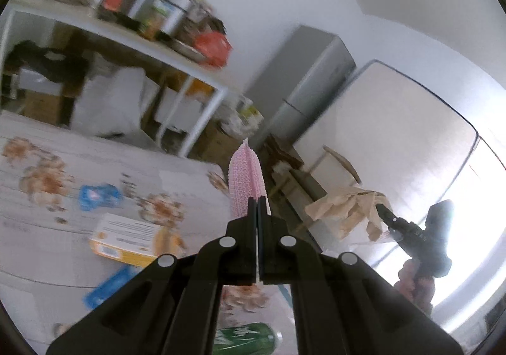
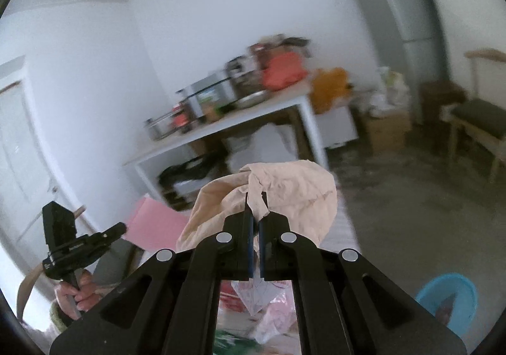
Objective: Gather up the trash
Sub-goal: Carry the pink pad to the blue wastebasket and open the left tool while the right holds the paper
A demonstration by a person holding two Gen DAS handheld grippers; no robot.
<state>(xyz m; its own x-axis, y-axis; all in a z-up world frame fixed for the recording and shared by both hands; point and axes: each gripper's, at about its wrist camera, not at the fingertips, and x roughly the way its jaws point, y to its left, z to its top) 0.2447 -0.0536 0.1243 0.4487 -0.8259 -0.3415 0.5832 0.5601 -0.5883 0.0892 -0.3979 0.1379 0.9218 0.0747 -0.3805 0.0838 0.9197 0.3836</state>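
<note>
My left tool (image 1: 256,206) is clamped on a pink patterned sheet (image 1: 246,177), held upright above the edge of the floral worktop (image 1: 63,171). My right tool (image 2: 256,206) is clamped on a crumpled beige paper bag (image 2: 284,193), held in the air off the worktop's end. On the worktop I see a yellow box (image 1: 126,239) and a blue wrapper (image 1: 98,196).

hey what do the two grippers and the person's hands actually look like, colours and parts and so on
Both grippers, left and right, are matte black plastic: two flat parallel fingers on angled linkage arms with round silver rivets at the pivots. The right one's finger pads have a blue edge. From outside, each has a boxy black block above a handle. The hands are bare, no sleeves or cables showing.
</note>
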